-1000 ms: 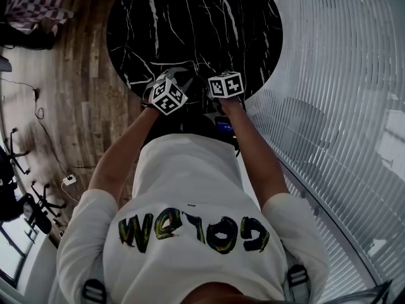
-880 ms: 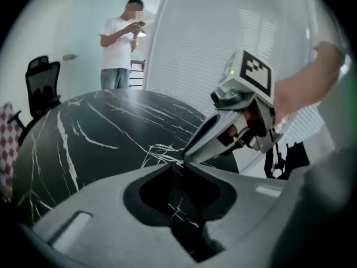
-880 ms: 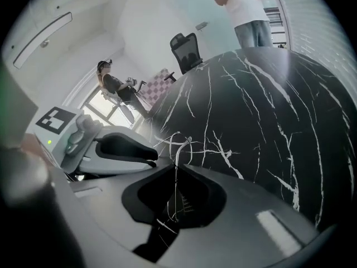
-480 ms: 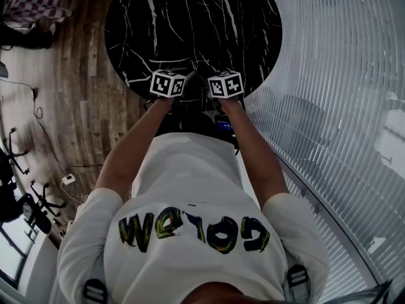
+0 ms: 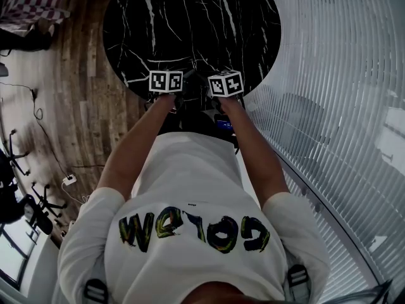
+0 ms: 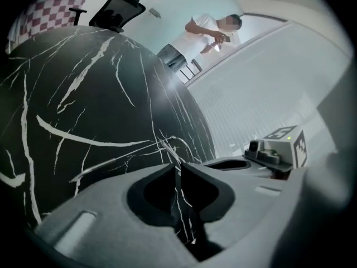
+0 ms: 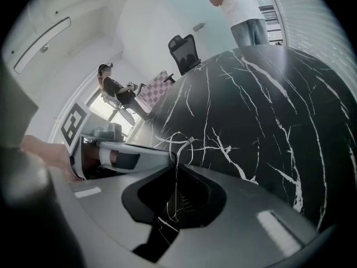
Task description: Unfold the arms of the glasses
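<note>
Thin wire glasses (image 7: 179, 141) hang just above the near edge of the round black marble table (image 5: 190, 18), between my two grippers. My right gripper (image 7: 174, 169) is shut on one part of the wire frame. My left gripper (image 6: 177, 169) has just been closing, and its jaws now pinch a thin wire of the glasses (image 6: 167, 145). In the head view the left gripper (image 5: 183, 84) and the right gripper (image 5: 212, 90) sit side by side, tips close together; the glasses are too fine to make out there.
A wooden floor (image 5: 76, 106) lies left of the table and a white slatted wall (image 5: 335, 106) curves along the right. A black office chair (image 6: 120, 7) and a standing person (image 6: 209, 29) are beyond the table's far side. A seated person (image 7: 114, 88) is at a window.
My left gripper has rolled so its marker cube now faces up squarely, and it has shifted slightly toward the right gripper. The right gripper has stayed still.
</note>
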`<state>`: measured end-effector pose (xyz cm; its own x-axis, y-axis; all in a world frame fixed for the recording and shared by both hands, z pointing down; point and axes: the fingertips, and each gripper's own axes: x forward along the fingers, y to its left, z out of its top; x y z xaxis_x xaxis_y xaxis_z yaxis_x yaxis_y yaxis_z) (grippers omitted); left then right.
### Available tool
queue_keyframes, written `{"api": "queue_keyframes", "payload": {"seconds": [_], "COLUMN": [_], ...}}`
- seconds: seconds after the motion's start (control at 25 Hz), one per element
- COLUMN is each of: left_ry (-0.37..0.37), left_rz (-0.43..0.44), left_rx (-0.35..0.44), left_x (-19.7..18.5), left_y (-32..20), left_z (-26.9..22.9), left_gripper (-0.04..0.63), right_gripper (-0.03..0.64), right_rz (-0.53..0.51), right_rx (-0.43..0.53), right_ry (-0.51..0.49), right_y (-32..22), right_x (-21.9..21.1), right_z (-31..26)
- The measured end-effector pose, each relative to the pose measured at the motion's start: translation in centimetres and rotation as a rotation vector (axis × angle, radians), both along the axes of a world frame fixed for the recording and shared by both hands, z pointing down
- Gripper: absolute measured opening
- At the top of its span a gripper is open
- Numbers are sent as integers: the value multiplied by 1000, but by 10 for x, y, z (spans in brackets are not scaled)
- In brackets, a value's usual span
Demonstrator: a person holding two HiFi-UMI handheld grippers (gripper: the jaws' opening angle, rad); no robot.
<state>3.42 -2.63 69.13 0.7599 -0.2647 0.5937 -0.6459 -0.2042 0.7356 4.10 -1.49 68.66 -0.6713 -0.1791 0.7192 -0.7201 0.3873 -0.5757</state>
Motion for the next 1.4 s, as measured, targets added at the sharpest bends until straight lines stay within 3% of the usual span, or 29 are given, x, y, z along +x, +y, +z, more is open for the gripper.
{"api": "queue_keyframes", "payload": {"seconds": [0.12, 0.4, 0.8, 1.4], "left_ry": [16, 40, 161, 227], "left_rz": [-26, -38, -120, -158], "left_rx": [-17, -24, -72, -101], "left_x": [1, 2, 1, 5], "left_y": [-1, -3, -6, -8], "left_z": [2, 2, 0, 0], "left_gripper": [5, 5, 21, 20], "right_gripper": [15, 15, 15, 14], "right_rz": [10, 23, 27, 49], "right_rx": [-5, -18, -16, -29], "right_ry": [-12, -32, -31, -74], "right_y": [-1, 0, -2, 0], "right_x": [0, 0, 3, 3], "right_z": [1, 2, 3, 2]}}
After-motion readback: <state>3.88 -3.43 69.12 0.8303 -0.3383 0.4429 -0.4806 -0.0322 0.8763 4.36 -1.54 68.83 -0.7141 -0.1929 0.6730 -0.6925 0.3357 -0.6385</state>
